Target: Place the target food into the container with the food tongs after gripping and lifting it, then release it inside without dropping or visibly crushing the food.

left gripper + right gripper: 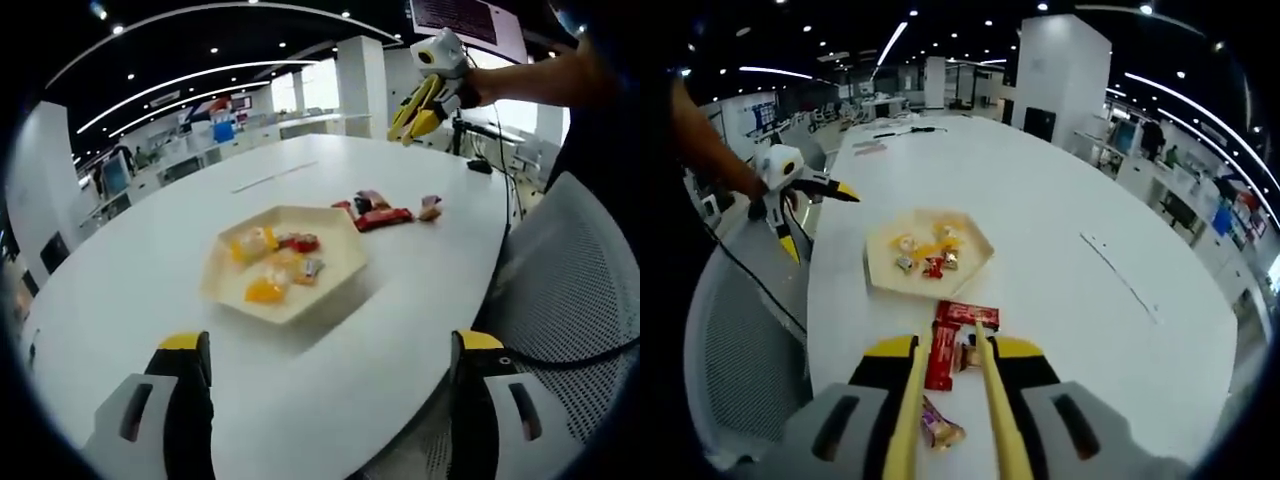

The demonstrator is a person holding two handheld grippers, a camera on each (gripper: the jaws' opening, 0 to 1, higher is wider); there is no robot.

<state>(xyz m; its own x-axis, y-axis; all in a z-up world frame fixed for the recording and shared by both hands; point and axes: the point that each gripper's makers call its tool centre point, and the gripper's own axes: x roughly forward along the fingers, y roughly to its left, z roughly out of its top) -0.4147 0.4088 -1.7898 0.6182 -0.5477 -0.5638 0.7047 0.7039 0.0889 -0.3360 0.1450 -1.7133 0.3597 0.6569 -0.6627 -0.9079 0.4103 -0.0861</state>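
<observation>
A cream hexagonal tray (pixel 318 296) sits mid-table and holds several wrapped candies (pixel 268 262). Beyond it lies a loose group of snacks (pixel 385 213), among them red packets. My left gripper (pixel 330 342) stands open and wide at the near table edge, with nothing between its jaws. My right gripper (pixel 440 58), in a person's hand, is raised at the far side with yellow tongs (pixel 414 113). In the right gripper view, my right gripper (pixel 952 350) is shut on the tongs (pixel 983 390). The tong tips are apart over a red packet (pixel 967 314) and a red bar (pixel 939 365). The tray (pixel 878 268) lies beyond.
A grey mesh chair (pixel 570 290) stands against the table's edge beside me, also seen as the chair (pixel 740 340). A wrapped candy (pixel 940 432) lies under the tongs. The left gripper (pixel 790 190) hangs off the table's left side. A cable (pixel 902 130) lies at the far end.
</observation>
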